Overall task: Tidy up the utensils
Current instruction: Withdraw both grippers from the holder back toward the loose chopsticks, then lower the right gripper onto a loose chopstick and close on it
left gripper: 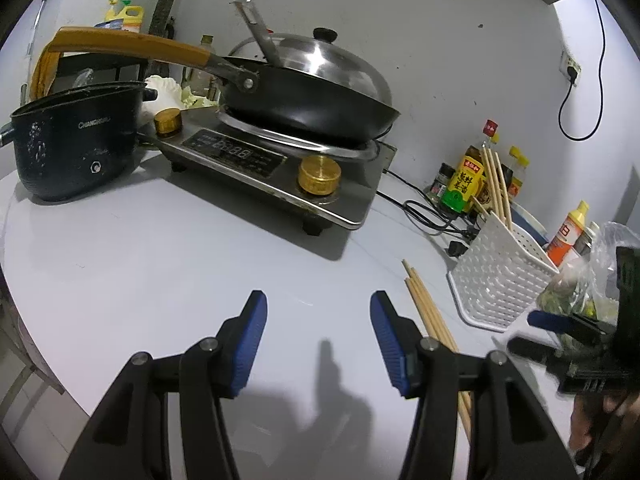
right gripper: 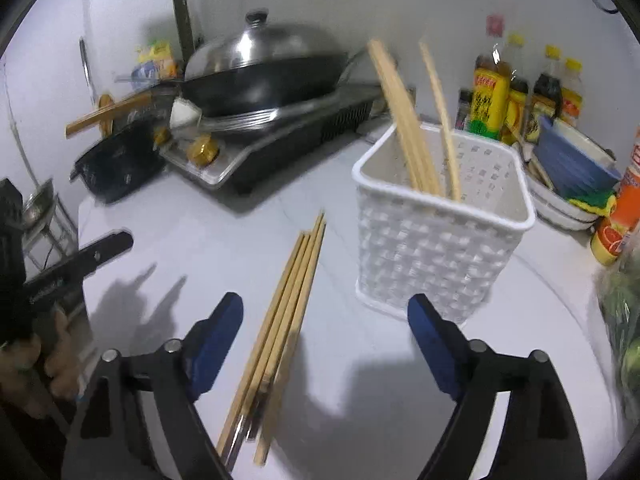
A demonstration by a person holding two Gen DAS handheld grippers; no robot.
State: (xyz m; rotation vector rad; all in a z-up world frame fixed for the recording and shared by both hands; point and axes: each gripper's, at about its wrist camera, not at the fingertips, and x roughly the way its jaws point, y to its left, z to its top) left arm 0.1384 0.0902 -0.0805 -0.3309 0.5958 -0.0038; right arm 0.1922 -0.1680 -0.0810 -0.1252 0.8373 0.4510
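A bundle of wooden chopsticks [right gripper: 285, 320] lies on the white counter, left of a white perforated utensil basket [right gripper: 440, 240]. Several chopsticks [right gripper: 404, 120] stand in the basket. My right gripper [right gripper: 326, 316] is open and empty, hovering over the lying bundle, which runs between its fingers. My left gripper [left gripper: 318, 308] is open and empty over bare counter, with the same bundle [left gripper: 430, 312] just right of its right finger and the basket [left gripper: 496, 276] further right. The right gripper [left gripper: 560, 332] shows at the right edge of the left wrist view.
An induction cooker [left gripper: 276, 164] with a lidded black wok [left gripper: 312, 100] stands at the back, beside a dark electric pot [left gripper: 76, 144]. Sauce bottles [right gripper: 516, 92], stacked dishes [right gripper: 568, 176] and a bag of greens [right gripper: 624, 320] crowd the right. Black cables [left gripper: 428, 212] lie behind the basket.
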